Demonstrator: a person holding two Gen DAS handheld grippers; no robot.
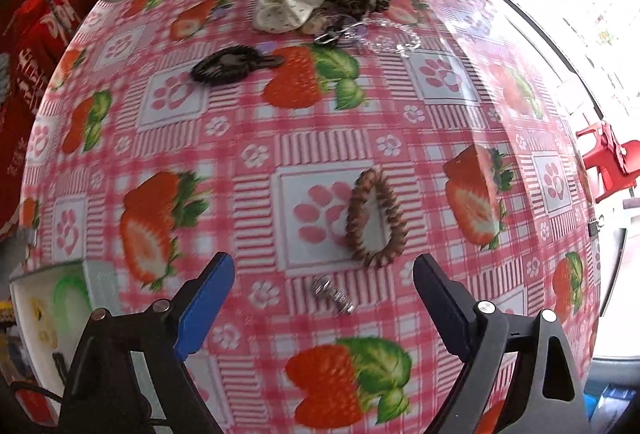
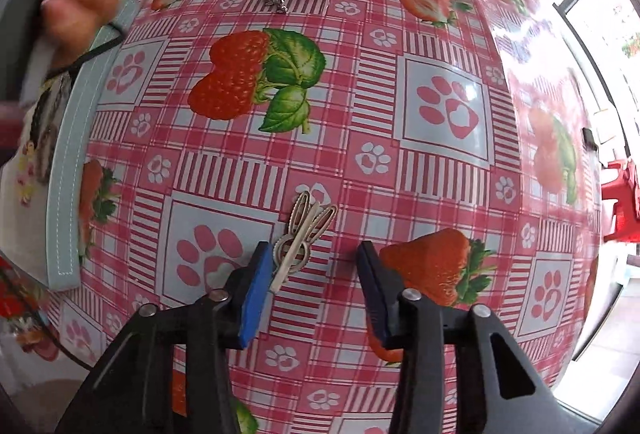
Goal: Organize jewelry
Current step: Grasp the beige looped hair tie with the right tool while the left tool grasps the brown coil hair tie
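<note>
1. Table: we note a tablecloth [image 1: 248,122] printed with strawberries, with jewelry scattered over it.
2. Left gripper [image 1: 324,298]: we find its jaws spread wide with nothing between the pads. A small silver ring [image 1: 334,294] lies on the cloth between the two fingers; a brown beaded bracelet [image 1: 376,218] lies just beyond it, its long axis running away from the tool.
3. Right gripper [image 2: 314,270]: we find it part-open and gripping nothing yet. A gold rabbit-shaped hair clip [image 2: 302,234] lies flat just beside the left finger, off-centre in the gap, its ears pointing away.
4. Storage tray [image 1: 44,298]: it sits at the table's left edge, nearer our left hand.
5. Judgement: each hand is nearest its own piece; the right needs a slight leftward shift to centre the clip.
</note>
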